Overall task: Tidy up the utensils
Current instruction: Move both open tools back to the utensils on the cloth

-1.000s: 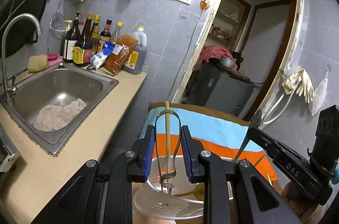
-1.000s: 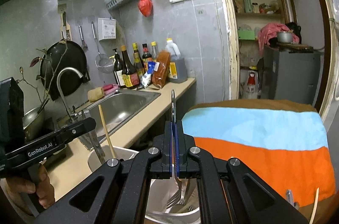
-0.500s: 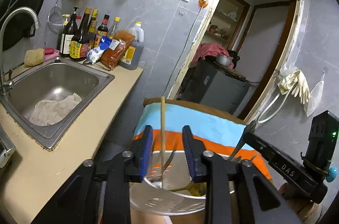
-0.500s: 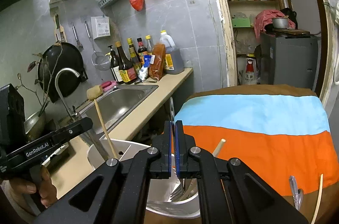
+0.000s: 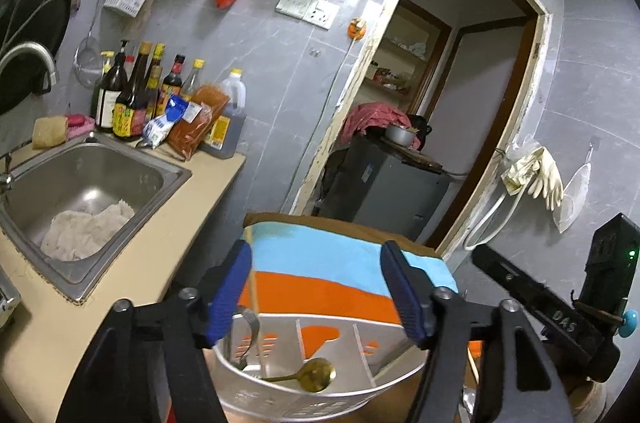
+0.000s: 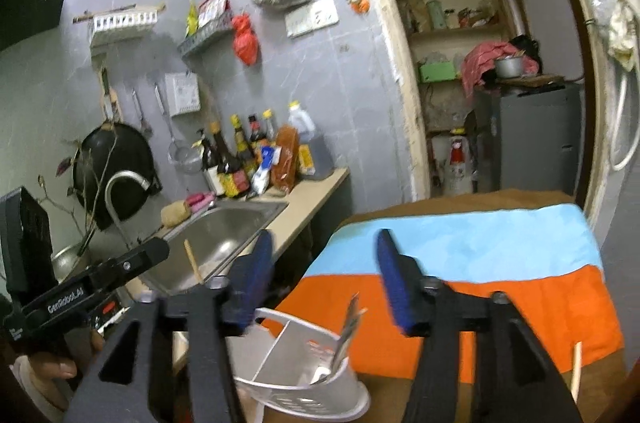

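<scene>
A white divided utensil holder (image 5: 320, 401) (image 6: 304, 389) stands on the striped cloth below both grippers. My left gripper (image 5: 316, 287) is opening; a wooden chopstick (image 5: 253, 287) stands in the holder's left compartment just inside the left pad, and the pads do not press on it. A gold spoon (image 5: 316, 375) lies in the middle compartment. My right gripper (image 6: 324, 281) is opening too. A metal fork handle (image 6: 350, 323) leans in the holder below its spread pads, untouched. Each gripper shows in the other's view: the right gripper (image 5: 520, 283), the left gripper (image 6: 152, 253).
A blue and orange cloth (image 6: 480, 263) covers the table. One loose chopstick (image 6: 576, 367) lies at its right edge. To the left are the steel sink (image 5: 80, 179) with a rag, and bottles (image 5: 132, 95) on the counter. A doorway (image 5: 460, 127) opens behind.
Both grippers have opened wide. The left one let go of the chopstick and the right one let go of the fork; both now stand in the holder. Both hands lifted back a little.
</scene>
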Motion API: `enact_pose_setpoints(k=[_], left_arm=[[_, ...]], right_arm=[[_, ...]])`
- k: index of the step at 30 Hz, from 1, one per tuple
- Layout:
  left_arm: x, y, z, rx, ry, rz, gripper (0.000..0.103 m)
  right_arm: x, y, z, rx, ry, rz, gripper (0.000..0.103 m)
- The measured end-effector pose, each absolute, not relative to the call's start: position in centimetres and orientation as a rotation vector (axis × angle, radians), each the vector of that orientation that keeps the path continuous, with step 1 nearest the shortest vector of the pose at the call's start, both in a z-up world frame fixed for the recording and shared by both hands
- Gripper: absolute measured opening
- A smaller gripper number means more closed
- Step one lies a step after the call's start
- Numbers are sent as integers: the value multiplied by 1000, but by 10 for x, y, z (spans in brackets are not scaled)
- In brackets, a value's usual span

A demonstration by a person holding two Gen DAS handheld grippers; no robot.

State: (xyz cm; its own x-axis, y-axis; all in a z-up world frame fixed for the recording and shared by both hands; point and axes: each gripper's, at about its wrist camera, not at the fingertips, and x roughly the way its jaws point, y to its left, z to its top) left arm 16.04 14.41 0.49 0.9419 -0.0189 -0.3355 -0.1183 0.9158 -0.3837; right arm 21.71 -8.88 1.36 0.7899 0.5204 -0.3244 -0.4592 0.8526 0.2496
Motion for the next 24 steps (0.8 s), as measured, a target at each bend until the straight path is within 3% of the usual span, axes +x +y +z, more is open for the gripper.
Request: enact_pose_setpoints(k=[4, 7, 9, 24], left_arm=[[159, 128, 15, -373, 313, 48, 88], [158, 113, 23, -341, 278, 60, 100], [157, 103, 26, -326, 259, 62, 102], [170, 16, 38, -273, 253, -18, 102]], right_arm=[[208, -111, 28, 155, 329, 482, 88], [199, -127, 37, 134, 273, 435, 96], [193, -139, 43, 124, 239, 397, 101], [167, -236, 66, 119, 226, 238, 101]])
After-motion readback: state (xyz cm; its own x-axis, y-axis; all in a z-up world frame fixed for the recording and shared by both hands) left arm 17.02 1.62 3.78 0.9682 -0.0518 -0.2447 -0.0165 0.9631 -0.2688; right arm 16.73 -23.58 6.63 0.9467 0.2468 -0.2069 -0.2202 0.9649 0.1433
